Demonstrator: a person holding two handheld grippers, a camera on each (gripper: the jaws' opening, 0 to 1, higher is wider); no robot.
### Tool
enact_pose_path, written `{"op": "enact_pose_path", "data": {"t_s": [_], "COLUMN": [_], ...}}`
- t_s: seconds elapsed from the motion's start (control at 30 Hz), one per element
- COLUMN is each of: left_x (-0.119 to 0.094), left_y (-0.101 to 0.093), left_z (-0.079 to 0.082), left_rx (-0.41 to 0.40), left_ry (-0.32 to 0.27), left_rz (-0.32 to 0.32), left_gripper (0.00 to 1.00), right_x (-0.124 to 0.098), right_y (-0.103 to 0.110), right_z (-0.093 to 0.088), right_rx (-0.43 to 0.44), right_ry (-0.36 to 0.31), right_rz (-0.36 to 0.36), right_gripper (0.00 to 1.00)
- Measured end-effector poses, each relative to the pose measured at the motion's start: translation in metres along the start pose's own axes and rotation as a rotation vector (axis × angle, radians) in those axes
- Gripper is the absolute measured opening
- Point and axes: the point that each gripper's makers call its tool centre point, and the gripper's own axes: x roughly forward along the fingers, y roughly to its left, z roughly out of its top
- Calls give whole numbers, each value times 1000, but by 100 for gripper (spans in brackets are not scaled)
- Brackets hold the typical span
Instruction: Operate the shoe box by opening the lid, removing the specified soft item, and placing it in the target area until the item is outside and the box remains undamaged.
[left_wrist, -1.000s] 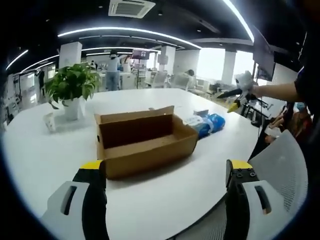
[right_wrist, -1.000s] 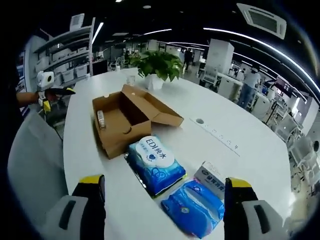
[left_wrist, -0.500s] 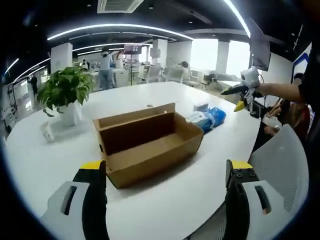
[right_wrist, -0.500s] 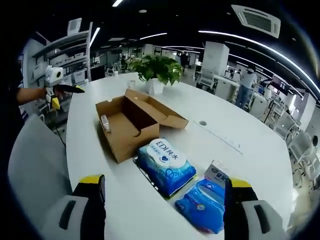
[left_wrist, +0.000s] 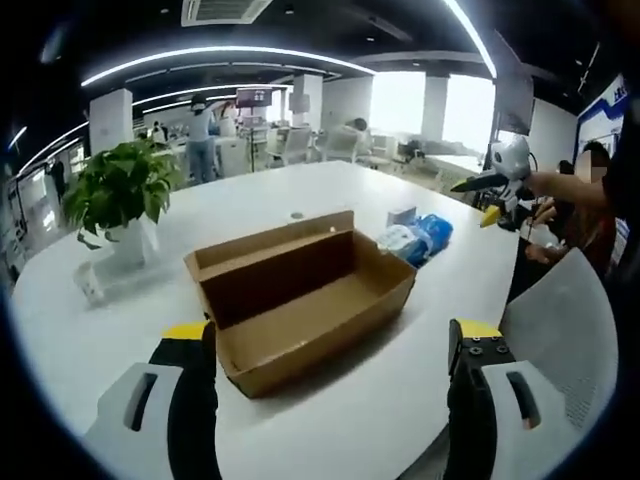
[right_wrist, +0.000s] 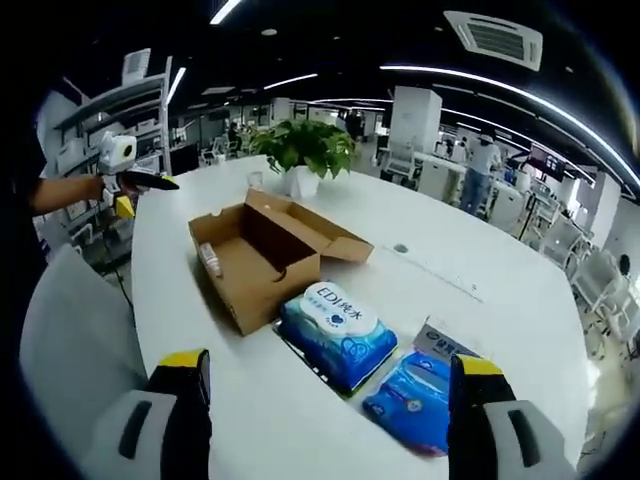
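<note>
Jaws of both the left gripper (left_wrist: 325, 345) and right gripper (right_wrist: 325, 375) stand wide, holding nothing. The open box (left_wrist: 300, 295) sits mid-frame; wipes packs (right_wrist: 335, 333) lie lower centre on the table (right_wrist: 520, 300).

Bare white table (right_wrist: 470, 270) right of open shoe box (right_wrist: 255, 262); two wipes packs (right_wrist: 336, 334) crowd its near end, potted plant (right_wrist: 300, 152) stands beyond.
</note>
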Motion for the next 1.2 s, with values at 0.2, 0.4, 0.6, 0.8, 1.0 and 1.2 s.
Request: {"op": "enact_pose_path", "data": {"t_s": [0.2,0.4,0.6,0.8,1.0,1.2], "left_x": [8,13,19,28,36,46], "left_y": [7,16,27,36,41,44], "left_z": [6,12,19,20,18,17], "left_rx": [31,57,88,109,132,165], "left_ry": [21,39,62,90,125,157], "left_rz": [-15,-29,-39,-59,-74,-98], "left_gripper": [95,95,94,92,92,88], "right_x": [-5,-11,-14,-17,-20,-27], "right_y": [4,4,13,18,23,27], "right_z": [4,7,6,3,6,11], "right_rx": [11,14,27,25,25,41], "right_ry": [-19,-28,-44,-41,-49,-73], "right_rz": [-9,-17,-15,-21,-22,-35], "right_gripper": [100,100,100,100,100,100]}}
